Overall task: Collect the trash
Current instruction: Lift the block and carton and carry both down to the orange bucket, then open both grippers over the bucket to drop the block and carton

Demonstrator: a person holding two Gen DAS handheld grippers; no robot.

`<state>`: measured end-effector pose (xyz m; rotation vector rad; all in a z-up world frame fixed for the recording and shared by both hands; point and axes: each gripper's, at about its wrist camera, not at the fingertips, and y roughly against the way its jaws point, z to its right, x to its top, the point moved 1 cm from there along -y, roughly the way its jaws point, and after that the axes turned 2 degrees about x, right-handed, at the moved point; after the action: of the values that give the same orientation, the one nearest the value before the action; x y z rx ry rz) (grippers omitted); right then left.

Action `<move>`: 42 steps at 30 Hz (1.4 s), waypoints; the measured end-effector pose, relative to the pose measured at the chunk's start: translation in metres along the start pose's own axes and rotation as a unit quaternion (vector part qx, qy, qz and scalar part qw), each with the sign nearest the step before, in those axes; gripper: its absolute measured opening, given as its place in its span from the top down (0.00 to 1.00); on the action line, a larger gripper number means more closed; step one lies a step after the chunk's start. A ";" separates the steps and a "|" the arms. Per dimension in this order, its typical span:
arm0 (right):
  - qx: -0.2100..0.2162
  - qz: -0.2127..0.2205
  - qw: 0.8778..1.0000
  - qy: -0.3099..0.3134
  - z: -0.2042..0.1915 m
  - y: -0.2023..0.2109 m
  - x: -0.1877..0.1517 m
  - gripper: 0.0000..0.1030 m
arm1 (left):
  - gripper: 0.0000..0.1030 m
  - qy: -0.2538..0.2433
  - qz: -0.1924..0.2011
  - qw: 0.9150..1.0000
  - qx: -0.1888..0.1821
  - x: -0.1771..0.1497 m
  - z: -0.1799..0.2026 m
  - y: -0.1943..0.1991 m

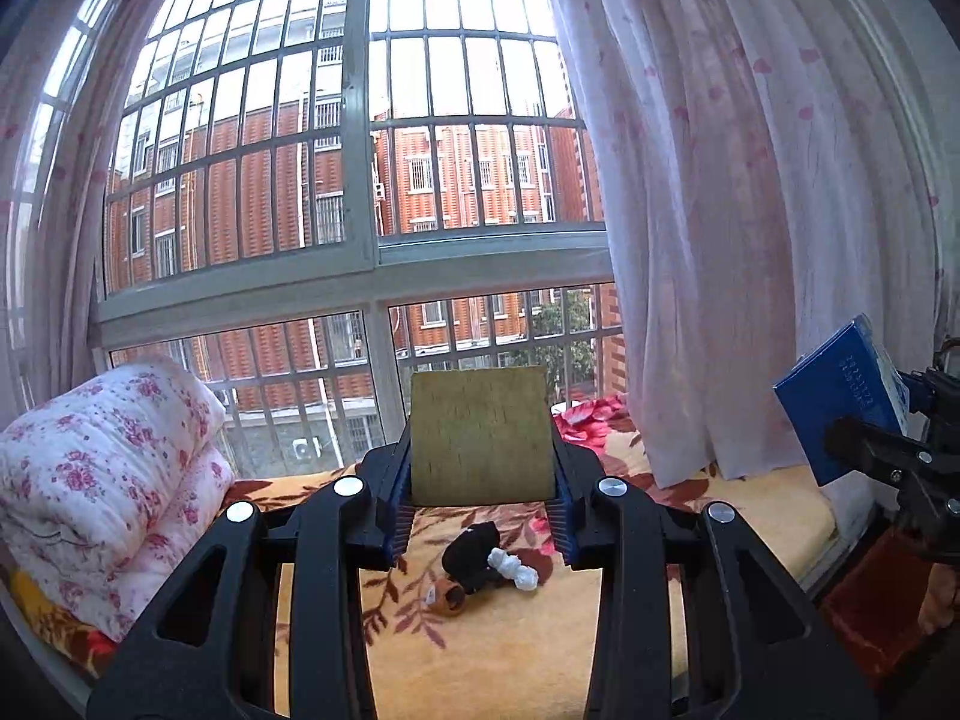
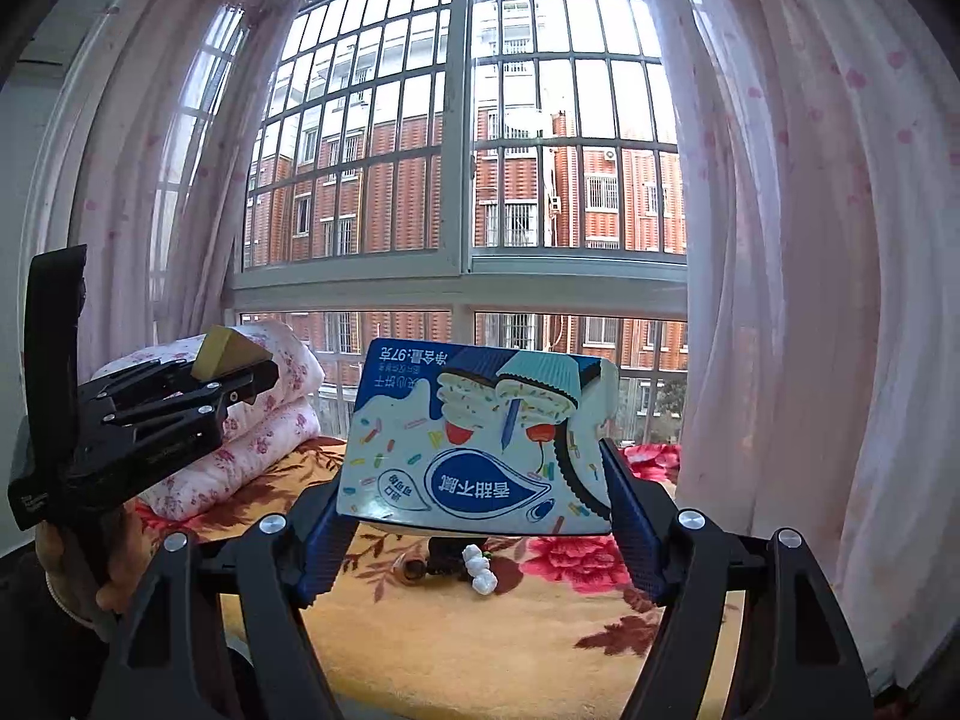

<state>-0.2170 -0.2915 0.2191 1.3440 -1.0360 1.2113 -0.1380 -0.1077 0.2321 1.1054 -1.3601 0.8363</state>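
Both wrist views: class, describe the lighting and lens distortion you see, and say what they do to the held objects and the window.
Left wrist view: bright window backlights the olive block in the left gripper, its face dim; window bars bow outward. Right wrist view: same backlight, sky panes washed white, yet the blue snack box in the right gripper reads sharply; curtains curve at the edges, corners dark.

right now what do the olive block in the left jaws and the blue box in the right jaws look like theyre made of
Olive block: looks like a scouring pad or sponge, matte with a coarse fibrous face; the right wrist view shows a yellow side, so probably foam backing. Blue box: printed cardboard with a slight sheen, sharp folded edges and a flat cookie picture panel.
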 end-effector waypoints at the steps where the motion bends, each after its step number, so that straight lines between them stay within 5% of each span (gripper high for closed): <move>1: -0.001 0.001 1.000 0.001 -0.001 0.003 -0.002 0.30 | 0.66 0.001 -0.001 1.000 -0.003 -0.003 -0.001 0.003; 13: 0.034 -0.033 0.999 -0.004 -0.021 0.015 -0.056 0.30 | 0.66 -0.002 -0.039 0.999 0.006 -0.069 0.008 0.018; 22: 0.080 -0.126 0.989 -0.022 -0.044 -0.014 -0.130 0.29 | 0.66 0.023 -0.164 0.986 0.000 -0.161 -0.005 0.000; 30: 0.112 -0.242 0.963 -0.042 -0.062 -0.052 -0.211 0.29 | 0.66 0.039 -0.300 0.953 0.008 -0.264 -0.014 -0.032; 36: 0.129 -0.346 0.928 -0.048 -0.078 -0.086 -0.288 0.29 | 0.66 0.037 -0.406 0.913 0.020 -0.349 -0.015 -0.055; 42: 0.144 -0.420 0.894 -0.061 -0.084 -0.116 -0.343 0.29 | 0.66 0.056 -0.475 0.878 0.015 -0.397 -0.025 -0.078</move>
<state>-0.1572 -0.2035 -0.1371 1.8444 -0.2557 0.6244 -0.0877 -0.0519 -0.1662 1.5115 -0.5544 0.1770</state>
